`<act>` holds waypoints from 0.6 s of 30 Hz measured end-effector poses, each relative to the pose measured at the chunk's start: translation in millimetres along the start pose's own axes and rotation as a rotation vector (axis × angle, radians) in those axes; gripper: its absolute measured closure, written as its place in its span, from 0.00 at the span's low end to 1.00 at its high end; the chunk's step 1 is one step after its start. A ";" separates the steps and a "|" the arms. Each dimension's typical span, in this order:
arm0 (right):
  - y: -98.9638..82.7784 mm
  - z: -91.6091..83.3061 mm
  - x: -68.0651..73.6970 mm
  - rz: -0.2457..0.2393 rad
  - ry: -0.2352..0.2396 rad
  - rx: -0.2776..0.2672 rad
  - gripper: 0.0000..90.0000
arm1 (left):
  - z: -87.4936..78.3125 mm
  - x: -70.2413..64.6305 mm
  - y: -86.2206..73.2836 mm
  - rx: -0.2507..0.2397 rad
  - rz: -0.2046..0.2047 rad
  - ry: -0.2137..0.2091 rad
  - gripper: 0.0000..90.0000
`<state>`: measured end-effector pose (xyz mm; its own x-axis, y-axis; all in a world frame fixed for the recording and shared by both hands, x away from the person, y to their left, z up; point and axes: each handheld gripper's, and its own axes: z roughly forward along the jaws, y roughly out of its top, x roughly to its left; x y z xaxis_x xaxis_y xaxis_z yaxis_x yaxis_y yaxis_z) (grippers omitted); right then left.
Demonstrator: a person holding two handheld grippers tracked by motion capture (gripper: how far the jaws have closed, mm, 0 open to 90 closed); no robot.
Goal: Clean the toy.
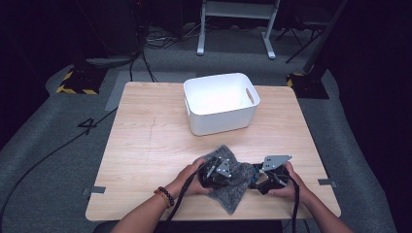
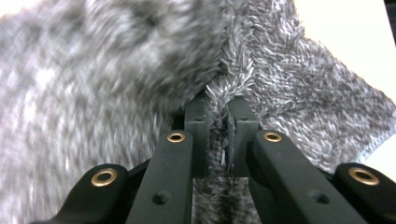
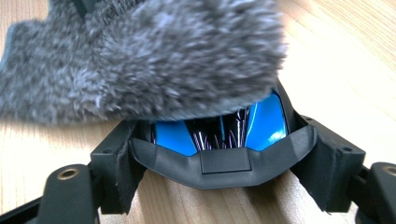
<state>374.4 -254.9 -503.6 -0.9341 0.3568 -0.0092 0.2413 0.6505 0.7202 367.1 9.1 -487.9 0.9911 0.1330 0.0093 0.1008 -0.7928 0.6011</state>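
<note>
A grey fuzzy cloth (image 1: 232,198) lies rumpled near the table's front edge. My left gripper (image 1: 217,171) is over its middle, shut on a pinched fold of the cloth (image 2: 289,84); the fold runs up between the two black jaws of the left gripper (image 2: 217,107). My right gripper (image 1: 260,179) is at the cloth's right edge. The right gripper (image 3: 222,158) is shut on a black and blue object with thin bristles (image 3: 173,137). Cloth (image 3: 163,60) drapes over the top of that object and hides its far part.
A white plastic bin (image 1: 221,102) with handle slots stands at the back middle of the wooden table (image 1: 145,145). Cables trail from both grippers toward the front edge. Dark floor and cables surround the table.
</note>
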 end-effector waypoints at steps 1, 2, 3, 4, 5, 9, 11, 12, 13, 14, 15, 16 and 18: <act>0.0 -0.2 -0.1 0.000 -0.002 0.001 0.27 | -1.5 1.2 -1.7 0.003 -0.007 0.002 0.91; 0.0 -0.4 -0.3 0.000 -0.002 0.003 0.27 | -2.7 2.6 -3.3 0.002 -0.012 0.004 0.91; 0.0 -0.6 -0.5 0.000 -0.002 0.005 0.27 | -3.7 3.5 -5.1 -0.001 -0.020 0.008 0.91; -0.2 -0.9 -0.6 0.000 -0.002 0.005 0.27 | -5.0 4.1 -6.5 0.001 -0.028 0.011 0.91; -0.2 -1.0 -0.6 0.001 -0.001 0.007 0.27 | -6.1 4.2 -7.8 0.001 -0.032 0.011 0.91; -0.3 -1.8 -1.1 -0.003 0.000 0.011 0.27 | -13.0 1.5 -14.8 0.017 -0.037 0.040 0.91; -1.1 -2.4 -1.4 -0.003 0.002 0.010 0.27 | -18.1 1.3 -22.2 0.013 -0.060 0.050 0.91; -1.5 -2.8 -1.8 -0.005 0.003 0.010 0.27 | -20.9 1.9 -26.5 0.009 -0.069 0.056 0.91; -1.9 -3.2 -2.1 -0.003 0.004 0.008 0.27 | -24.0 3.0 -30.7 0.008 -0.086 0.062 0.91; -2.4 -3.5 -2.7 -0.005 0.006 0.008 0.27 | -27.3 4.6 -34.8 0.009 -0.100 0.070 0.91; -2.8 -3.9 -3.0 -0.006 0.006 0.008 0.27 | -30.3 6.2 -39.0 0.008 -0.109 0.078 0.91; -2.9 -4.0 -3.3 -0.007 0.007 0.007 0.27 | -34.0 8.3 -44.3 0.006 -0.124 0.089 0.91; -2.7 -4.1 -3.5 -0.007 0.008 0.009 0.27 | -38.8 11.2 -51.0 0.006 -0.140 0.109 0.91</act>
<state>376.0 -260.7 -502.7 -0.9378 0.3470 -0.0090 0.2369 0.6589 0.7140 369.7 74.1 -487.4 0.9519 0.3063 0.0125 0.2385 -0.7656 0.5975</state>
